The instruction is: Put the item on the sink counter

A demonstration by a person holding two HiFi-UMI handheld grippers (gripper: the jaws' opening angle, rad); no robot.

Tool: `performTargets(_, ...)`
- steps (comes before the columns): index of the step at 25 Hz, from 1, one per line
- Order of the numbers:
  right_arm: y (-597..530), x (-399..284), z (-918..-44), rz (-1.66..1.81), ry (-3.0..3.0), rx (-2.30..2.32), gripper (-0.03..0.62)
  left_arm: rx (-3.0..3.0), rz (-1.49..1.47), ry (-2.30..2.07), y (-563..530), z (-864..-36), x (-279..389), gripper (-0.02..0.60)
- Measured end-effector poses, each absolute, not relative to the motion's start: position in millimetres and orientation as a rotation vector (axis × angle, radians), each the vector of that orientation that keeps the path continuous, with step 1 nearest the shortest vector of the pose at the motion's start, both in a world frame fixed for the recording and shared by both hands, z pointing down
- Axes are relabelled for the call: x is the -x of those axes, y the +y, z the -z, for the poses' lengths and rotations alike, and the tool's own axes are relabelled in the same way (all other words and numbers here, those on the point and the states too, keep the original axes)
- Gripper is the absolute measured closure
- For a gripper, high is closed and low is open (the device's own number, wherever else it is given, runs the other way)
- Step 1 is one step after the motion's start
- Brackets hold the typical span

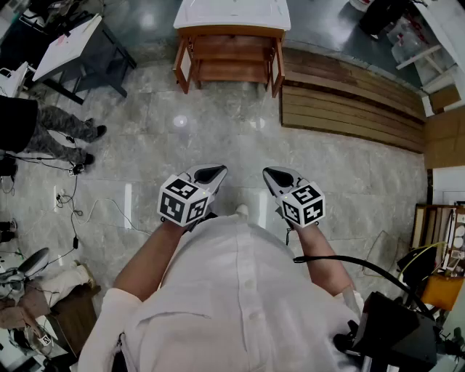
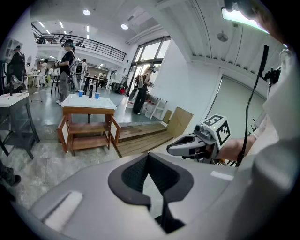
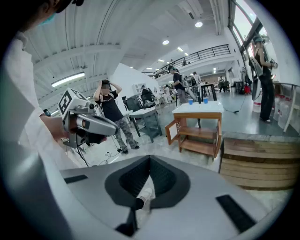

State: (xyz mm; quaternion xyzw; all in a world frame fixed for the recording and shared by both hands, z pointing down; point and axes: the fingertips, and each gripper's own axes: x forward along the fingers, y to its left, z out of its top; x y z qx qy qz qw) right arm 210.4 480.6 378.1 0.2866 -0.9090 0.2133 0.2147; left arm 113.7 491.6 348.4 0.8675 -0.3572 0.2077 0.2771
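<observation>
The sink counter (image 1: 231, 13), a brown wooden cabinet with a white top, stands across the floor at the top of the head view. It also shows in the left gripper view as the counter (image 2: 88, 102) and in the right gripper view as the counter (image 3: 198, 108), with small blue cups (image 3: 205, 100) on it. I hold my left gripper (image 1: 211, 174) and right gripper (image 1: 279, 177) close to my chest, side by side above the marble floor. Both are shut with nothing between the jaws. No item is held by either one.
Low wooden platform (image 1: 350, 107) lies right of the counter. A grey table (image 1: 73, 45) and a standing person (image 1: 45, 125) are at the left, with cables (image 1: 73, 211) on the floor. Dark equipment (image 1: 396, 336) sits at my right hip. Several people stand in the far hall.
</observation>
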Motion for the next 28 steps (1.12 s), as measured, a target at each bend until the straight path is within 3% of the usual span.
performTargets(13,435,-194,-398,-0.657,-2.491,-0.754,0.589,-2.264,-0.539,-0.951,445,-355,-94,0.577)
performTargets(28,243,-120,-391,-0.627,-2.396,-0.967,0.585,-2.356,-0.524,-0.768,249,-357,-8,0.575)
